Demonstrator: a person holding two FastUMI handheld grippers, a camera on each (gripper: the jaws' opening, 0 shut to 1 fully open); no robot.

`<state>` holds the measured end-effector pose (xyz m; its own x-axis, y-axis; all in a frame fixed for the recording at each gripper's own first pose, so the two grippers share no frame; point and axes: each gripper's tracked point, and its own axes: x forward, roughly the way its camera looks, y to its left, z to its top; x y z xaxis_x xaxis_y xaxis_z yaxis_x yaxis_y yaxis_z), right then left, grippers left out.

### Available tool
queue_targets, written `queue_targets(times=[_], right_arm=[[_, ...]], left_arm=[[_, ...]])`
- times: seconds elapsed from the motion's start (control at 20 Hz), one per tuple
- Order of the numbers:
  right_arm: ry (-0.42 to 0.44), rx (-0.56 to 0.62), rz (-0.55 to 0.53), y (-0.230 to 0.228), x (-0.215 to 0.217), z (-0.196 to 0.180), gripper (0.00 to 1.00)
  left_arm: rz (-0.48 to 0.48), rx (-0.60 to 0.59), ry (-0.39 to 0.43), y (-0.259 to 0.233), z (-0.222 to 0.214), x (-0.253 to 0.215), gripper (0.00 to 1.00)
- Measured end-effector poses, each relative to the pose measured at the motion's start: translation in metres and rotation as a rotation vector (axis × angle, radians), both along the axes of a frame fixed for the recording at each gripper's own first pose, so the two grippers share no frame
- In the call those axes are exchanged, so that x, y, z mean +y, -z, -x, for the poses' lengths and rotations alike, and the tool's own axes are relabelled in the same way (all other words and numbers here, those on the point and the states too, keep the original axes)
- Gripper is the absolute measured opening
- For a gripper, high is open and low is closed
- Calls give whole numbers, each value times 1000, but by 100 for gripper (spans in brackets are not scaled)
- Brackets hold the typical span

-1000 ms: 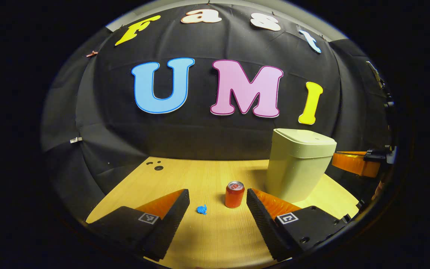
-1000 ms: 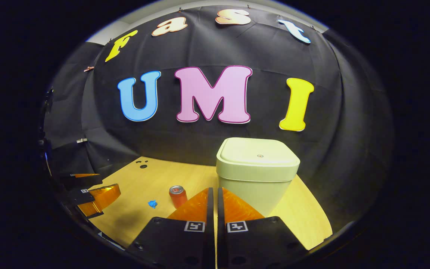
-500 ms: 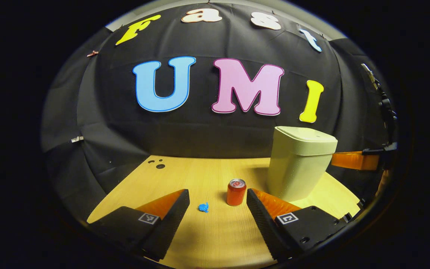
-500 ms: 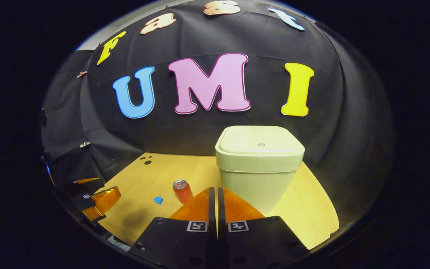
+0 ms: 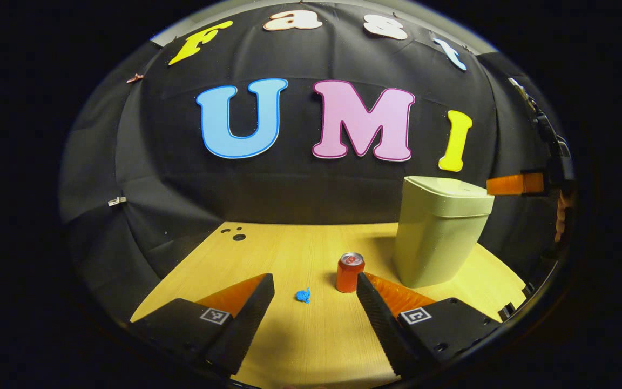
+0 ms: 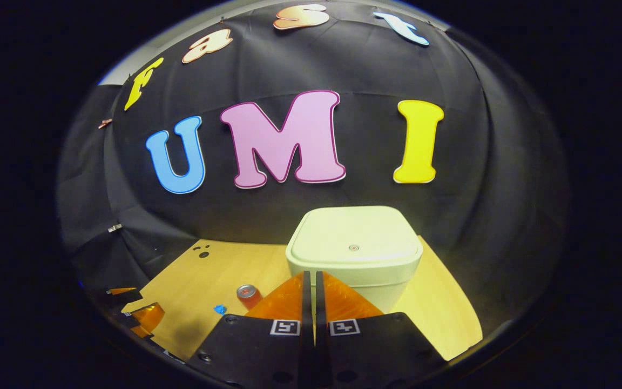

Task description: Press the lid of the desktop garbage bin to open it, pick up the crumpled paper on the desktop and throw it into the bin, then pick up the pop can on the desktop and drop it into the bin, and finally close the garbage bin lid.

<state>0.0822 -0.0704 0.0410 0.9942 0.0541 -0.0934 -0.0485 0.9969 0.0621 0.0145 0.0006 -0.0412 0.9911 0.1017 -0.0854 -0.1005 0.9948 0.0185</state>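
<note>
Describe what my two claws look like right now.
Left claw: two wedge-shaped fingers with ribbed inner faces, each carrying a small square coded tag and screw holes near its base. Right claw: the same wedge build, one square tag per finger.

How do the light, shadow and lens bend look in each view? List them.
Left gripper view: warm light on the table, shadow beside the bin, can sharp. Right gripper view: bin lid evenly lit, fisheye bows the table edge, edges fall dark.
</note>
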Motion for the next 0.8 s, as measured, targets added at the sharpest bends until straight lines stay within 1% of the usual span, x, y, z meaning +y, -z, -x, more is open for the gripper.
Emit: queue_targets(times=[0.15, 0.3, 0.45, 0.8], right_arm=[[17, -30, 9, -13, -10, -14, 5], [30, -36, 21, -17, -17, -32, 5], [49, -26, 43, -13, -26, -48, 5], [62, 11, 95, 2, -36, -76, 5]], left_arm=[[6, 6, -22, 3, 3, 7, 98], [20, 17, -46, 6, 3, 11, 98], [28, 22, -71, 9, 3, 16, 98], [33, 46, -121, 18, 8, 25, 99]])
